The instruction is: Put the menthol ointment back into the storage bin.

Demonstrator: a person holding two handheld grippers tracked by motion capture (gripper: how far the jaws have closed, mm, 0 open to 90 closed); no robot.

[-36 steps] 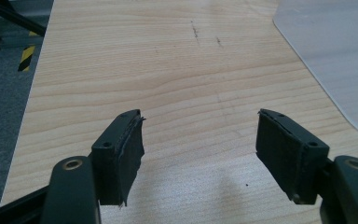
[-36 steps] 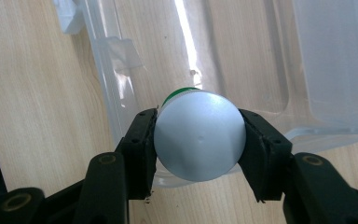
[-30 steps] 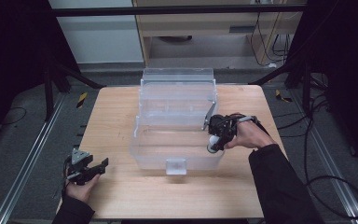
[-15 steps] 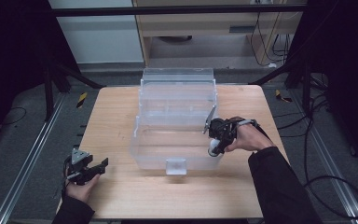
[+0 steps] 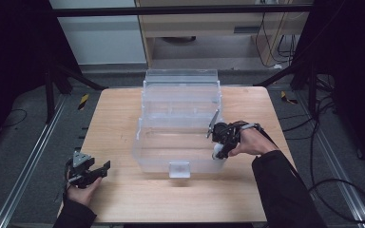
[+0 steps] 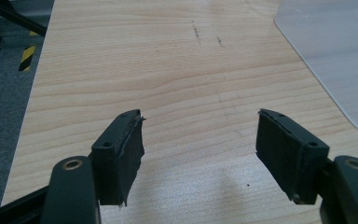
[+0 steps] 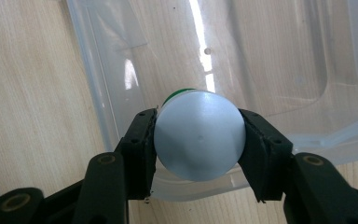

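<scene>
A clear plastic bin [image 5: 145, 142] stands open in the middle of the wooden table [image 5: 114, 109]. My right gripper [image 5: 218, 149] hangs over the bin's front right corner, shut on a round white-capped container [image 5: 216, 153]. In the right gripper view the white cap [image 7: 199, 135] sits squeezed between both pads, a green edge shows behind it, and the bin's rim [image 7: 93, 84] lies below. My left gripper [image 5: 98, 171] rests near the table's front left, its jaws open with nothing between them [image 6: 200, 135].
The bin's clear lid [image 5: 180, 78] stands raised at the back. A latch tab [image 5: 179, 168] juts from the bin's front wall. A corner of the bin [image 6: 335, 56] shows in the left gripper view. Bare wood lies left of and in front of the bin.
My right gripper has drifted a little toward the near edge of the bin with the white-capped container still in it. The left gripper has stayed put.
</scene>
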